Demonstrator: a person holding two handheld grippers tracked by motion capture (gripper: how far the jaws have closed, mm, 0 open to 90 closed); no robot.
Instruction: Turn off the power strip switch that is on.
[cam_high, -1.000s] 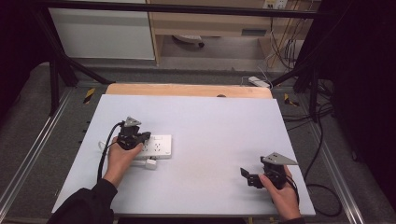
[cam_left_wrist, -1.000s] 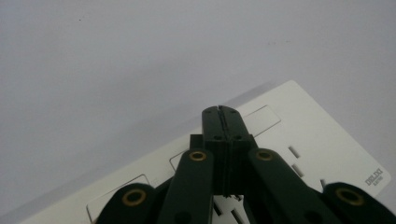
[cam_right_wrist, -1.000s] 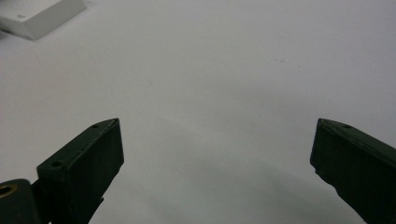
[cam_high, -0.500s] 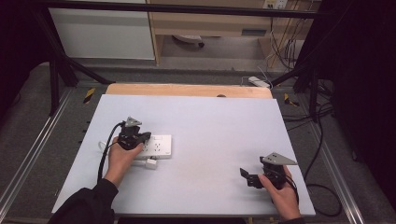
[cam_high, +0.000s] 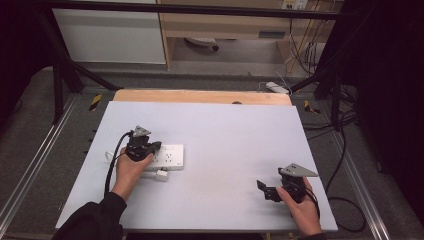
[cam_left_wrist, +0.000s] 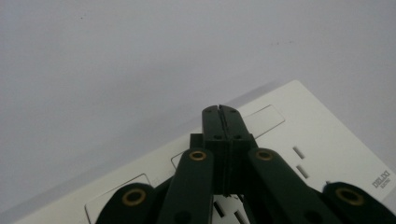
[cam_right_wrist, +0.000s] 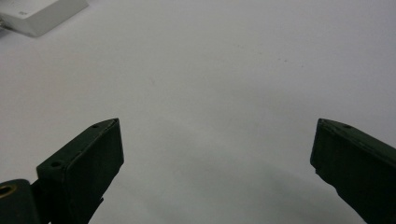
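A white power strip (cam_high: 169, 156) lies flat on the left half of the pale table (cam_high: 225, 135). My left gripper (cam_high: 158, 146) is over the strip's left end, its jaws shut with nothing between them. In the left gripper view the closed tips (cam_left_wrist: 220, 110) hover above the white power strip (cam_left_wrist: 303, 140), close to its rocker switches and socket slots. Whether they touch it I cannot tell. My right gripper (cam_high: 265, 191) rests near the table's front right edge, open. In the right gripper view the gripper (cam_right_wrist: 215, 144) has its jaws spread wide over bare tabletop.
A small white plug block (cam_high: 161, 175) sits against the strip's near side, and a thin white cord (cam_high: 108, 155) curls at its left. A wooden strip (cam_high: 200, 96) borders the table's far edge. The white power strip's corner (cam_right_wrist: 37, 14) appears far off in the right gripper view.
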